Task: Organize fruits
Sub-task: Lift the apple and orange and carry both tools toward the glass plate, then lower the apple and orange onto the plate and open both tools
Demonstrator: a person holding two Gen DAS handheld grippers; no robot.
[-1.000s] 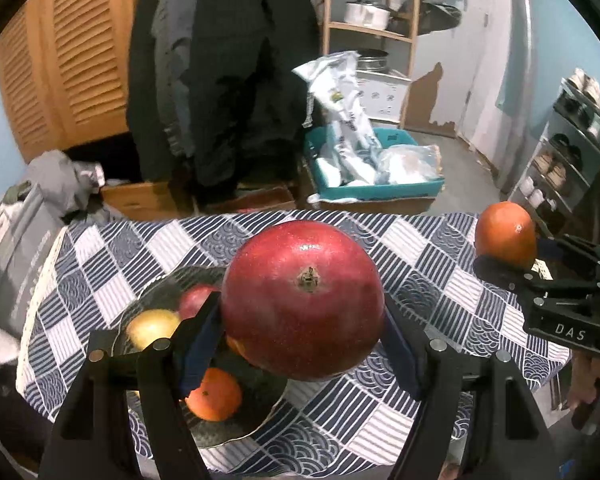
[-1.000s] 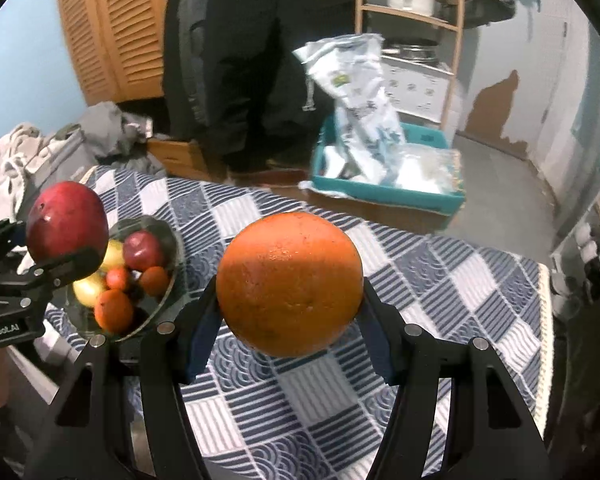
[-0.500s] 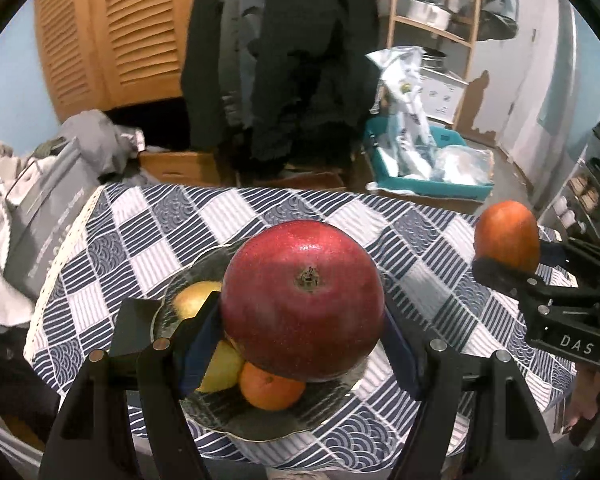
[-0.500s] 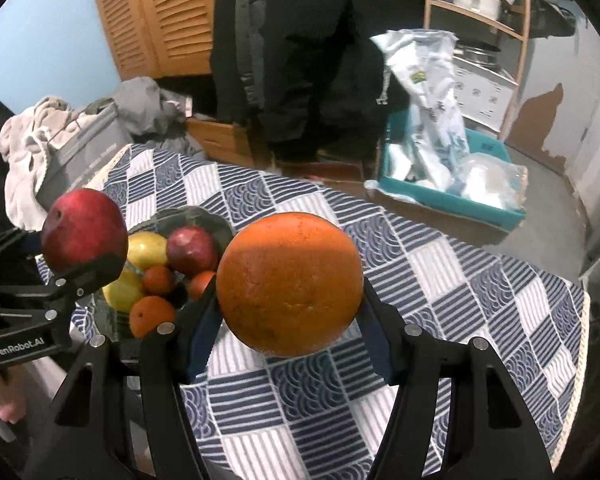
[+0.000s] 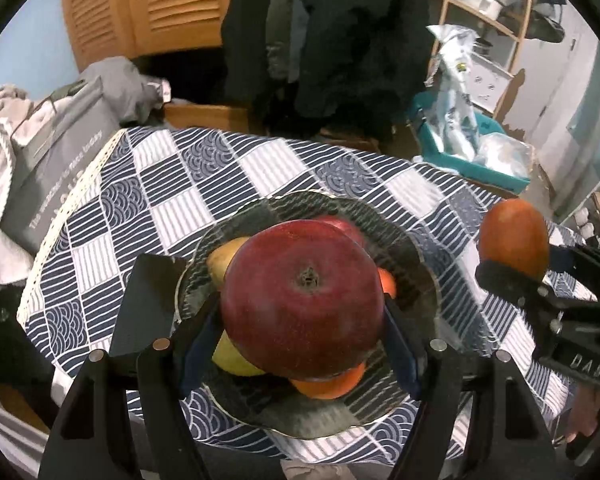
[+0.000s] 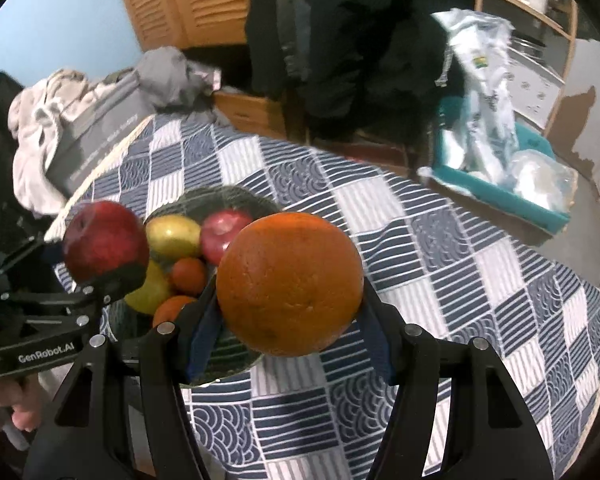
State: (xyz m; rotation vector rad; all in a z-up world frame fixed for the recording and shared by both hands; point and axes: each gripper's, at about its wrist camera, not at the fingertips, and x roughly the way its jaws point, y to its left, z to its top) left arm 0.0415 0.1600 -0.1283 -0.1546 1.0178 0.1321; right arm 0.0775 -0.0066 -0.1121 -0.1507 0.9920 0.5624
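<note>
My left gripper [image 5: 302, 344] is shut on a big red apple [image 5: 303, 298] and holds it right above the dark glass fruit bowl [image 5: 416, 248]; it also shows in the right wrist view [image 6: 104, 246]. My right gripper [image 6: 288, 320] is shut on a large orange [image 6: 288, 282], held above the table just right of the bowl [image 6: 236, 196]; the orange also shows in the left wrist view [image 5: 514, 240]. The bowl holds a yellow pear [image 6: 172, 236], a small red apple [image 6: 222, 232] and small oranges [image 6: 188, 276].
The table has a blue-and-white patterned cloth [image 6: 440, 248]. A grey bag and clothes [image 5: 56, 148] lie off its left edge. A teal crate with plastic bags [image 6: 500, 168] stands on the floor behind. Dark coats [image 5: 340, 32] hang at the back.
Both grippers moved left and forward with their fruit. The red apple went from beside the bowl to directly over it, and the orange came closer to the bowl.
</note>
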